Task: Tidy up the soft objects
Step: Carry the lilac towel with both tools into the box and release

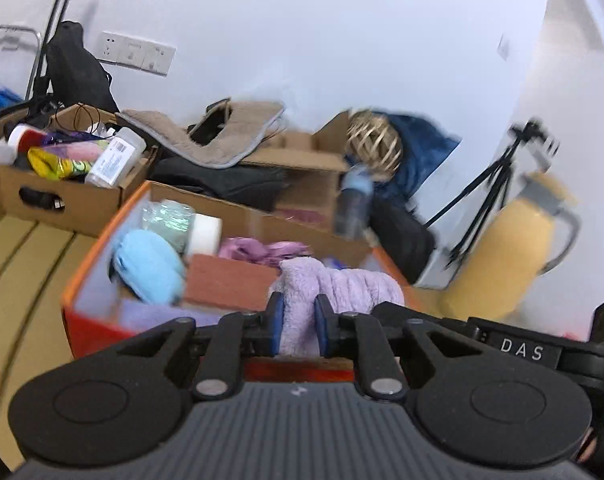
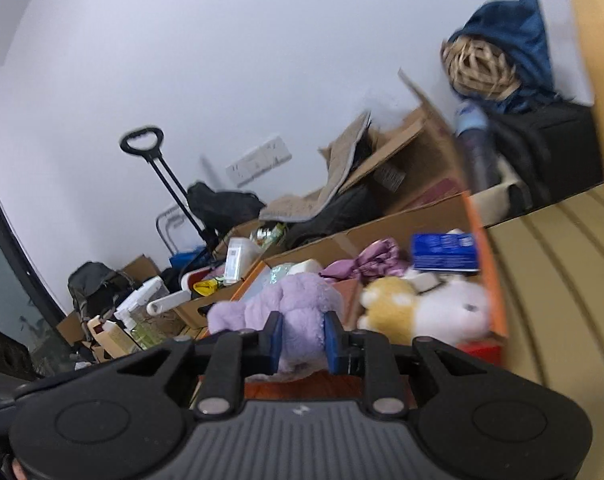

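A fluffy purple towel [image 1: 333,284] lies at the near edge of an orange box [image 1: 86,320]. My left gripper [image 1: 296,326] is shut on its near end. In the right wrist view the same purple towel [image 2: 298,304] bulges between the blue pads of my right gripper [image 2: 300,340], which is shut on it. Both grippers hold it just above the box's near rim. A light blue soft item [image 1: 150,266], a pink cloth [image 1: 262,248] and a yellow and white plush toy [image 2: 425,308] lie inside the box.
A blue packet [image 2: 443,252] and a white roll [image 1: 206,234] are also in the orange box. Cardboard boxes [image 1: 58,196] of bottles and clutter stand behind it, with a beige mat [image 1: 206,140], a wicker ball [image 1: 375,144], a tripod [image 1: 485,196] and a yellow jug [image 1: 501,256]. The floor is yellow matting [image 2: 549,280].
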Demonstrator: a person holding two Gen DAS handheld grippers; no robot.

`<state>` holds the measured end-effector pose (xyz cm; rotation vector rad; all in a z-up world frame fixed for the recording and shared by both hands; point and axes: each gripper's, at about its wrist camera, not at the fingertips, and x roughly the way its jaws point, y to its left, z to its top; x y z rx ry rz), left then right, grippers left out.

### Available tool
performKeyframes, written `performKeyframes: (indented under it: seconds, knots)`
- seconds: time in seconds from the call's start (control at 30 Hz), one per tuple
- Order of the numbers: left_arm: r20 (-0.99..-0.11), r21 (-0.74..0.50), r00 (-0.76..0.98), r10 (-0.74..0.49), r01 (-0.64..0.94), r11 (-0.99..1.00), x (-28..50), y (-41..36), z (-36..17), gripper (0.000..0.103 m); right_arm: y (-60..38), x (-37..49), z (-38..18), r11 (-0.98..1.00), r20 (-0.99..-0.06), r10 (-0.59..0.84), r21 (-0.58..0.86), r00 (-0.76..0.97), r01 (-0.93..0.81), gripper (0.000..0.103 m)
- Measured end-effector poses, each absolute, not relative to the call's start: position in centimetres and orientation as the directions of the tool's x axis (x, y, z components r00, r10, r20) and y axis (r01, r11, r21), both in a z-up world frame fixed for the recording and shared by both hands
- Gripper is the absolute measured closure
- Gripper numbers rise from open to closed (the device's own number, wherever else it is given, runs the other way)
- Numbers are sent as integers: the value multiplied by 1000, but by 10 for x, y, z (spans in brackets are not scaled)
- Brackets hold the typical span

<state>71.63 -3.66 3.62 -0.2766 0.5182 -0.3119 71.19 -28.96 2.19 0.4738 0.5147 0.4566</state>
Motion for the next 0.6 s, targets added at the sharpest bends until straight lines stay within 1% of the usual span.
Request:
performKeyframes:
  seconds: [0.07, 0.1, 0.13, 0.17, 0.2, 0.27, 0.33, 0.43, 0.47, 0.53, 0.57, 0.6]
  knots:
    - [-486, -262, 822, -296, 186, 947, 737, -39, 28, 78, -274, 736, 14, 815, -401, 491, 525, 774, -245, 74]
    - [-495, -232, 824, -275, 180, 956, 742, -40, 25, 71, -270, 744, 11, 830, -425, 474, 509, 771, -229, 68]
    - [-498, -202, 822, -275, 198, 959, 744, -43, 22, 61, -267, 750, 6, 842, -450, 456, 498, 768, -209, 63]
    - [-499, -191, 821, -278, 208, 959, 744, -45, 19, 60, -266, 752, 2, 846, -462, 445, 497, 767, -192, 58]
    - [-499, -189, 818, -286, 220, 957, 743, -45, 17, 60, -267, 751, -2, 847, -461, 440, 499, 770, -185, 56]
    - [-502, -187, 809, -306, 244, 952, 740, -45, 14, 58, -271, 747, -3, 851, -456, 423, 498, 783, -170, 55]
    - [-503, -175, 812, -296, 240, 955, 735, -45, 16, 58, -275, 743, 1, 854, -450, 409, 494, 794, -160, 54]
    - [-486, -164, 823, -293, 244, 956, 720, -43, 30, 57, -283, 734, 16, 865, -436, 392, 475, 810, -162, 52]
    - [-478, -155, 829, -292, 248, 956, 713, -42, 35, 57, -284, 729, 23, 871, -432, 384, 462, 816, -165, 49]
    - [-456, -132, 843, -286, 254, 958, 694, -40, 49, 52, -287, 716, 37, 885, -424, 369, 432, 827, -173, 46]
    - [-447, -125, 849, -283, 254, 959, 684, -38, 56, 51, -289, 709, 45, 891, -422, 363, 417, 831, -178, 46]
    - [-436, -115, 856, -277, 253, 961, 671, -36, 64, 51, -290, 700, 53, 899, -419, 356, 397, 835, -184, 43]
